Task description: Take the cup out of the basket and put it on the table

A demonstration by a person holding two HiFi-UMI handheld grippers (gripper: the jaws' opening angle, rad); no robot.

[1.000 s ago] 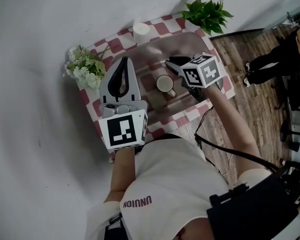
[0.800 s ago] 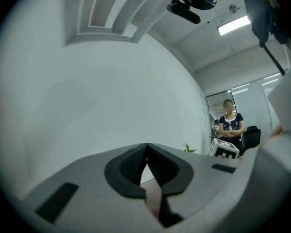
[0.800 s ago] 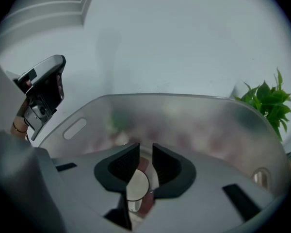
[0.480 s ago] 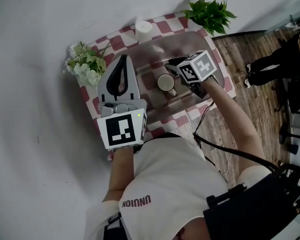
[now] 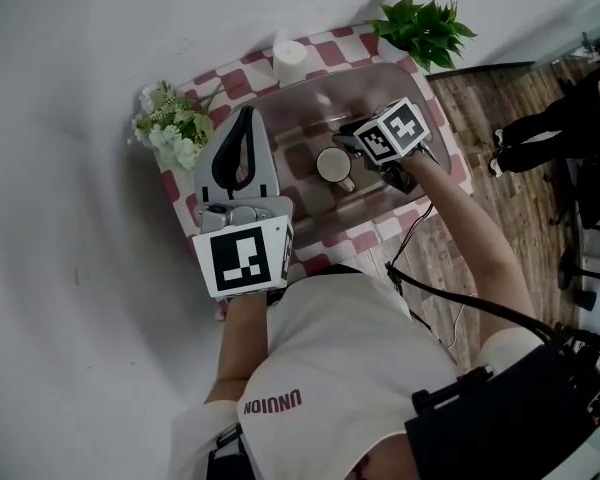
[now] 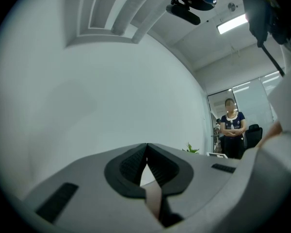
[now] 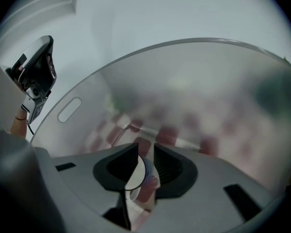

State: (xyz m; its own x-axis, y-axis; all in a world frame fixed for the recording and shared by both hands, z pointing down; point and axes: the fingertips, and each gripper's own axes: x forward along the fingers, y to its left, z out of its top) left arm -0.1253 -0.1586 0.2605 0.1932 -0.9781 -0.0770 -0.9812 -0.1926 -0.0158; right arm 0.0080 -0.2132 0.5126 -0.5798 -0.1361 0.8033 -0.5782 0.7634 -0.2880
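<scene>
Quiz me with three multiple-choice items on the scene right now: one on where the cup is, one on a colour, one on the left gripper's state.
1. Where is the cup?
A. inside the basket
B. outside it
C. out of sight

2. What colours are the tablecloth's checks?
A. blue and white
B. red and white
C. green and yellow

3. How do the left gripper's jaws stand?
A. wide apart
B. shut on the cup
C. together, nothing between them

Answers:
1 A: the head view shows the cup upright within the translucent basket's walls.
2 B: red and white squares show around the basket.
3 C: in the left gripper view the pads meet, with only the wall beyond them.
</scene>
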